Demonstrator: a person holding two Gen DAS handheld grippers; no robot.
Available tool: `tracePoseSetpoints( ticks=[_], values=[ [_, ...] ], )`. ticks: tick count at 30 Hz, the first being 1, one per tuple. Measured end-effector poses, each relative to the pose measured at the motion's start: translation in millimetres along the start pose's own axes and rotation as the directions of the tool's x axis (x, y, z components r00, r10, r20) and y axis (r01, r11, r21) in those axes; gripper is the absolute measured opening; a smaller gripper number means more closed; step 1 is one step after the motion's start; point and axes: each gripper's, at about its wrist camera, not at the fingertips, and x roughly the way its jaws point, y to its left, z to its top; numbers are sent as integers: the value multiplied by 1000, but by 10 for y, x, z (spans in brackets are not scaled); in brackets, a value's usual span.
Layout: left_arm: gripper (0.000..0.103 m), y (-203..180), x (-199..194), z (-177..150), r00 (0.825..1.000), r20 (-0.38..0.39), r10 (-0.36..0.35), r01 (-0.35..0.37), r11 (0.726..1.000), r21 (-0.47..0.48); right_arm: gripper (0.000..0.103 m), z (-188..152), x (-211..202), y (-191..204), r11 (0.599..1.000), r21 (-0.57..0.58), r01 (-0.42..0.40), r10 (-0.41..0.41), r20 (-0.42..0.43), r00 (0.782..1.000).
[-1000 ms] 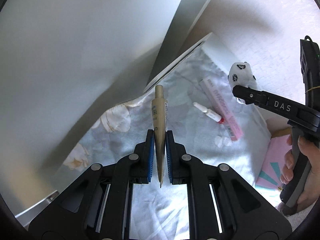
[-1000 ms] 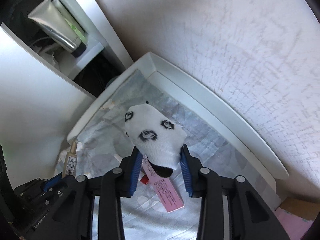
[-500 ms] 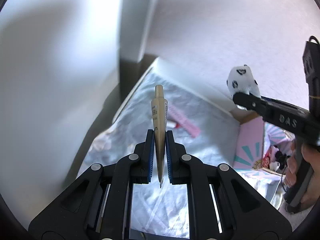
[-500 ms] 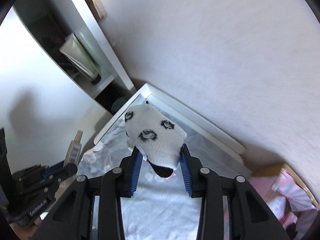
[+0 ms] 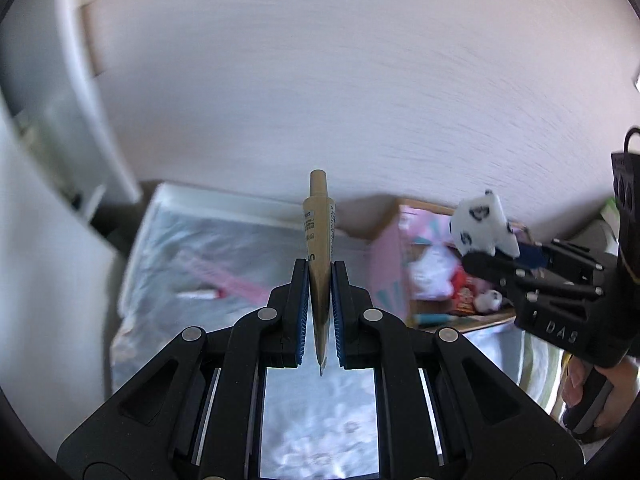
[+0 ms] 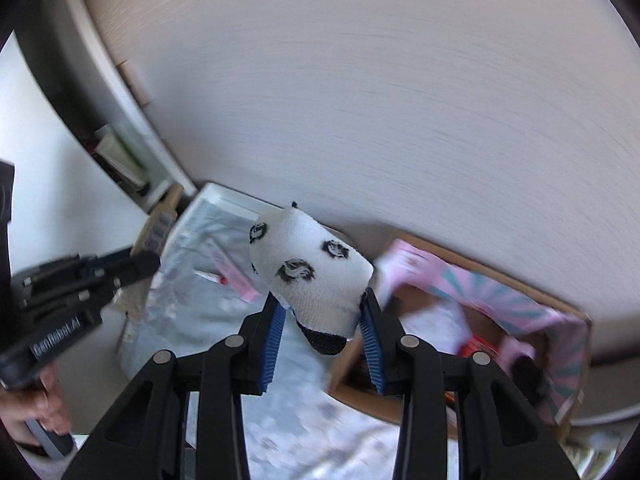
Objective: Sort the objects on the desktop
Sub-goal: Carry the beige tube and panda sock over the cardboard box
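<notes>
Fingers of left gripper (image 5: pixel 320 280) pressed tight on beige tube (image 5: pixel 318 240), blue pads flat against its crimped end. Tube's long axis along the fingers, cap toward 12 o'clock, crimp toward 6.

Right gripper (image 6: pixel 322 316) fingers part-spread, pinching white sock (image 6: pixel 310 276) with black markings; dark cuff toward 6, bulk toward 12. In left view, same sock (image 5: pixel 482 226) at 3 o'clock.

Both loads held up in the air over white tray (image 5: pixel 224 200) lined with pale cloth; raised rim at 11–12, wall right behind it. Pink stick (image 5: pixel 236 284) and small red-tipped vial (image 5: pixel 200 294) lying on the cloth at 9. Cardboard box (image 6: pixel 520 280) with pink flaps at 3–4 in right view, just beside tray, top open. Shelf unit (image 6: pixel 132 160) closing off 10 o'clock.
</notes>
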Motion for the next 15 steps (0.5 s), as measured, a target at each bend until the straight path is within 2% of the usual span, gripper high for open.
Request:
tracePoseSetpoints(
  ticks=[4, 8, 15],
  values=[
    [10, -430, 296, 72, 1000, -15, -24, 25, 996, 85, 34, -262, -220, -490, 996, 65, 64, -63, -16, 998],
    [10, -799, 574, 100, 998, -43, -37, 44, 987, 156, 34, -501, -258, -902, 988, 120, 101, -96, -47, 994],
    [10, -1331, 850, 138, 996, -86, -15, 36, 969, 243, 34, -749, -263, -1472, 974, 176, 144, -129, -94, 987]
  ],
)
